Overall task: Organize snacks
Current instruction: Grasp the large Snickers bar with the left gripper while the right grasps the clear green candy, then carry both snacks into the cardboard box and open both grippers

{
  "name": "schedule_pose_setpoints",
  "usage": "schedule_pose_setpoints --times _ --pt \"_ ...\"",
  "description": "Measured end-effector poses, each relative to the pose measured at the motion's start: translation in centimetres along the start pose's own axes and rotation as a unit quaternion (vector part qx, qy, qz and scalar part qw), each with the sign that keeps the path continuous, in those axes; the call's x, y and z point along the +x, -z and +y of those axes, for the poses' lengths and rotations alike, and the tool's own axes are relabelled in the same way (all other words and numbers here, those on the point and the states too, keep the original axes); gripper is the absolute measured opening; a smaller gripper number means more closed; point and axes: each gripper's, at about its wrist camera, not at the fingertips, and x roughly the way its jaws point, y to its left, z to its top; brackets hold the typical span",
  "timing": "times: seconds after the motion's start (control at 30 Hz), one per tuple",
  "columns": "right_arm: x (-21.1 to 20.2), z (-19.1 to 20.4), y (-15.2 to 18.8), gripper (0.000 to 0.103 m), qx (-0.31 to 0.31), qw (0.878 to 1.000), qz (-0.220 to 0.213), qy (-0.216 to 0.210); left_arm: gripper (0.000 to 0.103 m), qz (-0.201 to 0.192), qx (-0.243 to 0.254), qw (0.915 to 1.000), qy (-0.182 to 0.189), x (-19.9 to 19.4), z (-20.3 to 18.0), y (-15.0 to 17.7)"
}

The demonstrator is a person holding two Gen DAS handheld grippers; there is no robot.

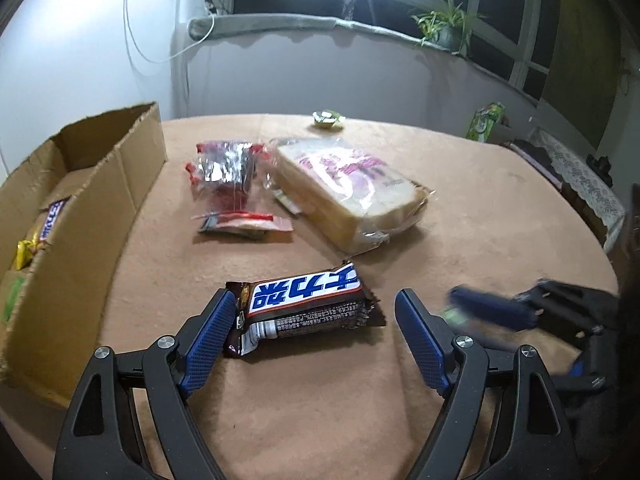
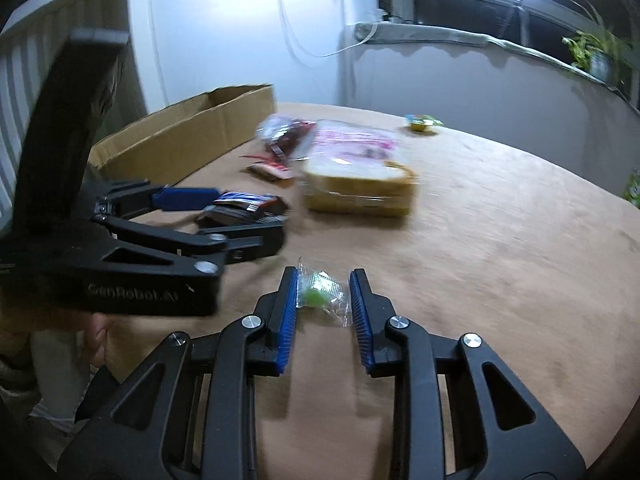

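Note:
My left gripper (image 1: pixel 314 300) is open around a brown chocolate bar (image 1: pixel 302 308) with blue characters, lying on the tan table; the left pad touches the wrapper's end and the right pad stands apart. It also shows in the right wrist view (image 2: pixel 248 206). My right gripper (image 2: pixel 323 286) is closed on a small clear-wrapped green candy (image 2: pixel 320 290), and it appears blurred at the right of the left wrist view (image 1: pixel 492 310). A cardboard box (image 1: pixel 116 184) at the left holds another bar (image 1: pixel 54 220) and a yellow candy (image 1: pixel 24 254).
A bagged bread loaf (image 1: pixel 348 188), red-and-silver packets (image 1: pixel 228 168) and a flat red packet (image 1: pixel 244 226) lie mid-table. A small green-yellow snack (image 1: pixel 328 119) sits at the far edge. The table's round edge curves off at the right (image 1: pixel 592 248).

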Motion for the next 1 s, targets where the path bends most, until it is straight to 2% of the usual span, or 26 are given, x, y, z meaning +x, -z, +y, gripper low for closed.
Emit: schedule_pose_setpoints --times 0.07,0.13,0.23,0.57,1.0 --pt "-0.2 -0.8 0.0 0.027 0.012 1.0 -0.003 -0.001 0.08 0.003 -0.003 1.0 -0.002 0.2 0.1 -0.1" --pt "-0.4 -1.4 0.0 0.027 0.022 1.0 -0.008 -0.004 0.058 0.003 -0.006 1.0 -0.007 0.3 0.2 0.0" --pt "-0.6 -1.5 -0.1 0.027 0.027 1.0 -0.013 -0.01 0.049 -0.002 -0.014 0.9999 -0.004 0.2 0.6 0.1" --pt "-1.9 -1.5 -1.0 0.027 0.035 0.999 -0.033 -0.006 0.046 -0.032 -0.024 0.9991 0.011 -1.5 0.7 0.3" --pt "-3.4 1.0 -4.4 0.027 0.012 0.998 -0.054 0.01 0.046 -0.108 -0.022 0.9938 0.015 -8.0 1.5 -0.9"
